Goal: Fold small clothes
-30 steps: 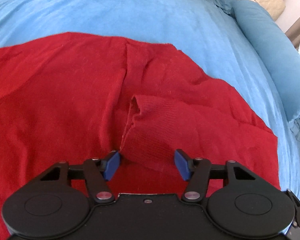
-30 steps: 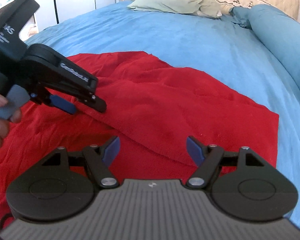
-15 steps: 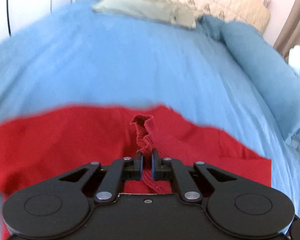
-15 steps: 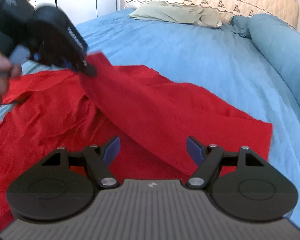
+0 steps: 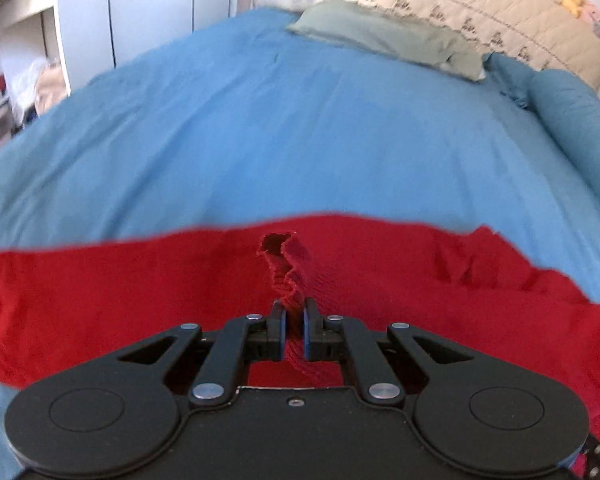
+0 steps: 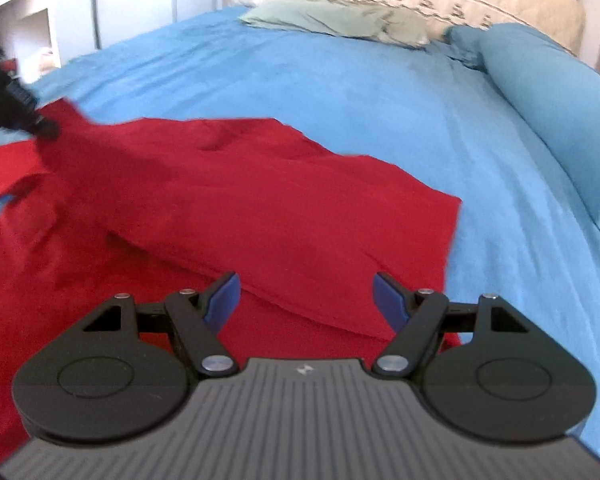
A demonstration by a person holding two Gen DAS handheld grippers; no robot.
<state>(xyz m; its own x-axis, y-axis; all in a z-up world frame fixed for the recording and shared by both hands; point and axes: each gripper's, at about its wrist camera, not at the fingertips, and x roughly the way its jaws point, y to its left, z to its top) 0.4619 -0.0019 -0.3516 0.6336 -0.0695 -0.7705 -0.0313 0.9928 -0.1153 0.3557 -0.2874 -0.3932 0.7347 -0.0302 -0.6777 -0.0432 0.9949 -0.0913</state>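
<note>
Knitwear is lying spread across the blue bedspread (image 6: 360, 92) — a red garment (image 6: 260, 208), one sleeve of it being lifted. The left gripper (image 5: 294, 322) is clamping the ribbed cuff (image 5: 286, 276) between nearly closed pads, the cuff's open mouth standing just above the tips. The right gripper (image 6: 305, 300) is hovering low over the garment's body with its blue pads spread wide, holding nothing. The pinch looks narrow — only a ridge of rib is caught, so a hard pull could be slipping the cuff free. With nothing pinning the body, dragging the sleeve may be bunching the whole garment instead of folding it.
</note>
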